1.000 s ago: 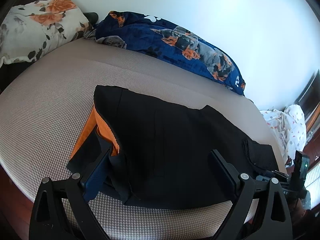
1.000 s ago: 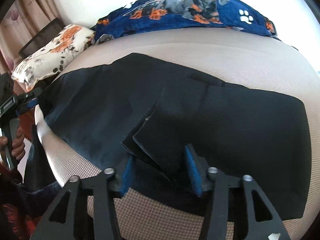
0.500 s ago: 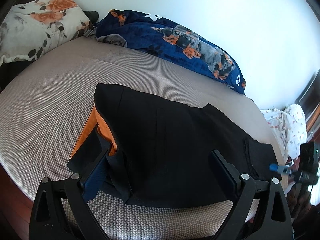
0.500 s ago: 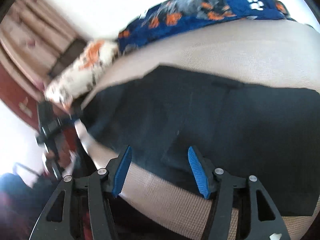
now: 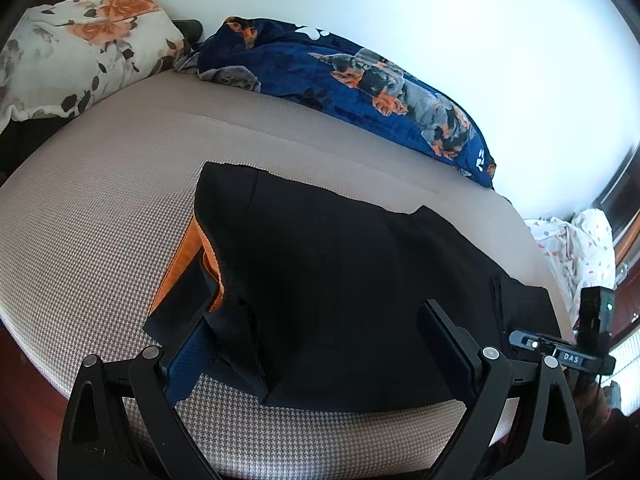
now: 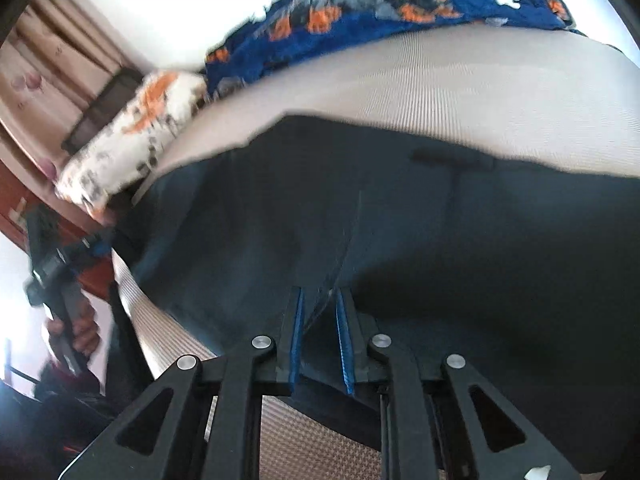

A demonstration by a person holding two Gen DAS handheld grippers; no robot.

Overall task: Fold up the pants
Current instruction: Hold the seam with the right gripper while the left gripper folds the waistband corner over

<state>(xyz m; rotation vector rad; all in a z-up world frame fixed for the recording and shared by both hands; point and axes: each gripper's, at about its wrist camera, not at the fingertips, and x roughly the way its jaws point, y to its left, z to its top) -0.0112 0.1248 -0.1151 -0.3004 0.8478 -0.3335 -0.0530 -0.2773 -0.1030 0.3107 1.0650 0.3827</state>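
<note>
At the near edge of the mattress, a fold of the black pants is pinched by the right gripper, its jaws just drawn together. The left gripper is held wide apart over the pants' near hem. Beyond, a blue blanket is bunched against the wall.

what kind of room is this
Most likely a bedroom: a beige woven mattress carries a floral white-and-orange pillow and a blue dog-print fleece blanket, with black pants spread on it.
</note>
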